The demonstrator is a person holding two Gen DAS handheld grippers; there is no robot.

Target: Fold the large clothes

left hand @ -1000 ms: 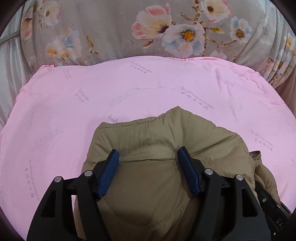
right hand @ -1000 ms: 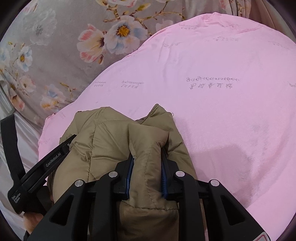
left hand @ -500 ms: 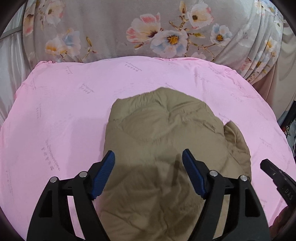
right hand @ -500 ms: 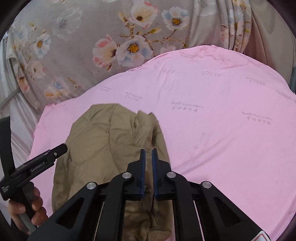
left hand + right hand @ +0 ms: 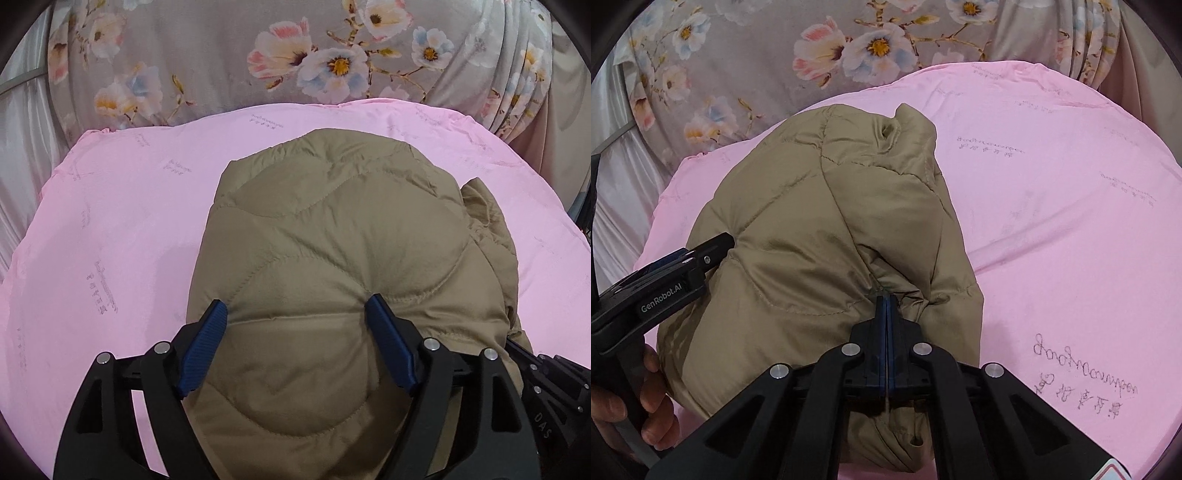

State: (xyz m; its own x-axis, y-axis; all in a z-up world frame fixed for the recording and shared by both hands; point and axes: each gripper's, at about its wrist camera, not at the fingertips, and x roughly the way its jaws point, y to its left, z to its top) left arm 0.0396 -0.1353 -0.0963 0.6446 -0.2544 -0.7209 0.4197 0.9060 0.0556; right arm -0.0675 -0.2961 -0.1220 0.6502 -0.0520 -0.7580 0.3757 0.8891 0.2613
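Note:
A tan quilted puffer jacket point(image 5: 332, 236) lies folded in a thick bundle on a pink sheet point(image 5: 129, 206); it also shows in the right wrist view point(image 5: 820, 229). My left gripper point(image 5: 297, 312) is open, its blue pads pressing down on the jacket's near part, fabric bulging between them. My right gripper point(image 5: 886, 301) is shut, its tips pinched into a crease at the jacket's right edge. The left gripper's body point(image 5: 665, 280) shows at the jacket's left side in the right wrist view.
A grey floral quilt point(image 5: 295, 59) is bunched along the far edge of the pink sheet point(image 5: 1071, 221). White fabric point(image 5: 22, 155) hangs at the left. A hand point(image 5: 613, 406) holds the left gripper's handle.
Both grippers have come back down onto the jacket after lifting away. The left pads now press into the bundle. The right gripper stays shut and now pinches the fabric's edge.

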